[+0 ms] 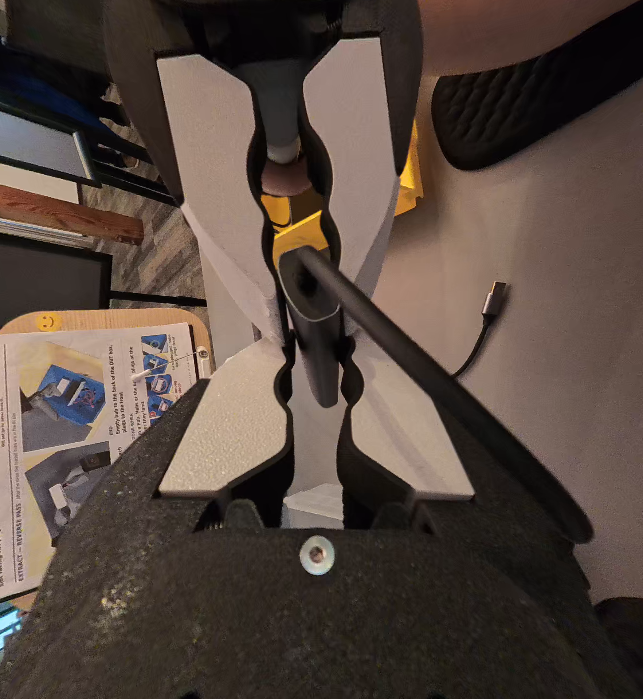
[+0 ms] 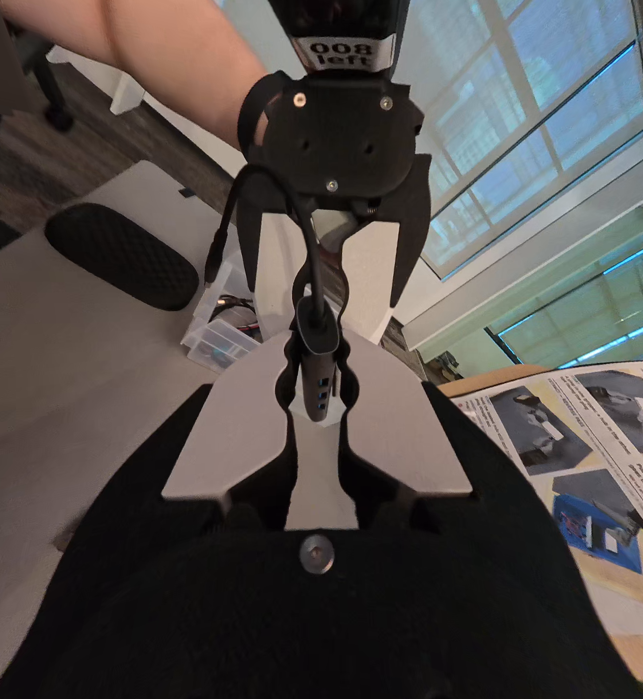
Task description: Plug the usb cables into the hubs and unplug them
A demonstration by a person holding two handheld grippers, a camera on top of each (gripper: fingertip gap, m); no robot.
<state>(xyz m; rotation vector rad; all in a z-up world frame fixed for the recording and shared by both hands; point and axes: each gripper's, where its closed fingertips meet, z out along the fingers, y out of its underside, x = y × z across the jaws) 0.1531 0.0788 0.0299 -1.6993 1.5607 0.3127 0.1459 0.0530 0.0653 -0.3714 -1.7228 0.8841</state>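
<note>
Two grippers meet tip to tip on one dark grey hub (image 1: 314,340), a slim rounded bar held above the pale grey counter (image 1: 539,416); the left gripper (image 1: 314,363) has its white wavy-edged fingers (image 1: 236,416) clamped on the hub's near end, and the right gripper (image 1: 304,242), facing it from beyond the hub, appears closed on the hub's far end, though the exact contact is hard to read; only the left wrist view shows the hub's own black cable (image 1: 425,374) leaving its end face and a loose metal-shelled USB plug (image 1: 494,299) lying on the counter well to the right of the hub; only the right wrist view shows the three blue-lit ports (image 2: 323,395) along the hub's side, and a clear plastic box (image 2: 217,333) of small parts left of the hub; a black quilted oval pad (image 2: 119,257) lies farther left; a printed instruction sheet (image 2: 577,454) lies on a wooden board right of the hub.
</note>
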